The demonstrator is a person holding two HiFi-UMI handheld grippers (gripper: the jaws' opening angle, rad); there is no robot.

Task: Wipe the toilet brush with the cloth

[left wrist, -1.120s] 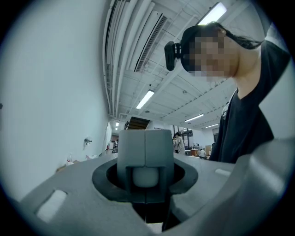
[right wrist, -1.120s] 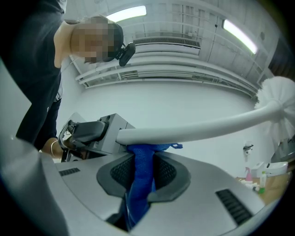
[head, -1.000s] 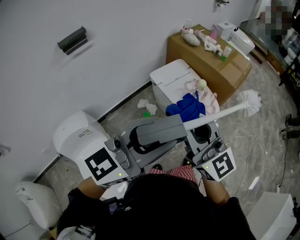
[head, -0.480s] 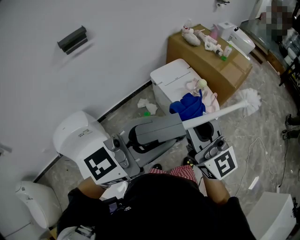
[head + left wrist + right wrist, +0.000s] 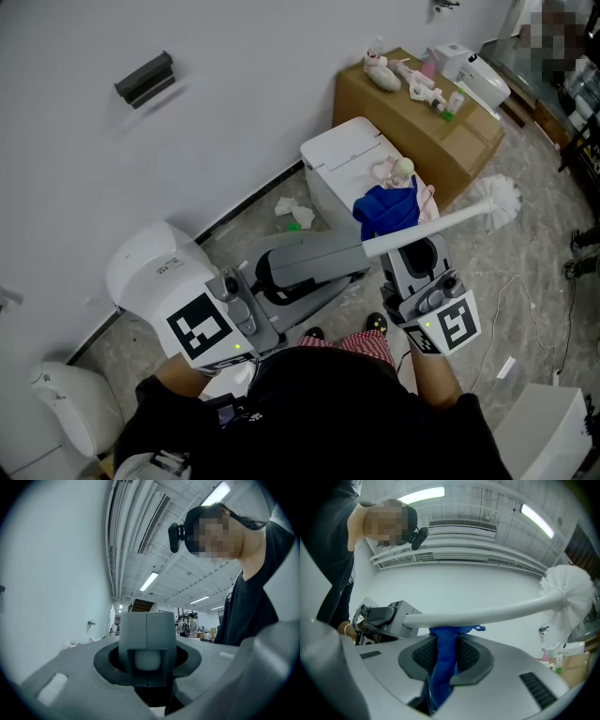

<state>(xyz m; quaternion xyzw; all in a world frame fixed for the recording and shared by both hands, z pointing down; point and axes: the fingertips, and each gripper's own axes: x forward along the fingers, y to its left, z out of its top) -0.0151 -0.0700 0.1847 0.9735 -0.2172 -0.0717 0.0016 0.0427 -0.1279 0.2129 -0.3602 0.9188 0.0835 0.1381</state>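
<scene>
Two grippers, square black-and-white markers on both cubes. Jaws of left gripper clamped on the handle end of the toilet brush, white head out over the floor. Jaws of right gripper shut on the blue cloth, pressed up against the handle. Print on things atop the cardboard box too small to read.

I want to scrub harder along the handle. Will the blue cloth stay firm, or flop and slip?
Likely floppy: the blue cloth folds limply through the right claw and bunches under the toilet brush handle. Its coarse weave, pinched there, probably resists slipping. Pressed harder, it should yield rather than push back.
</scene>
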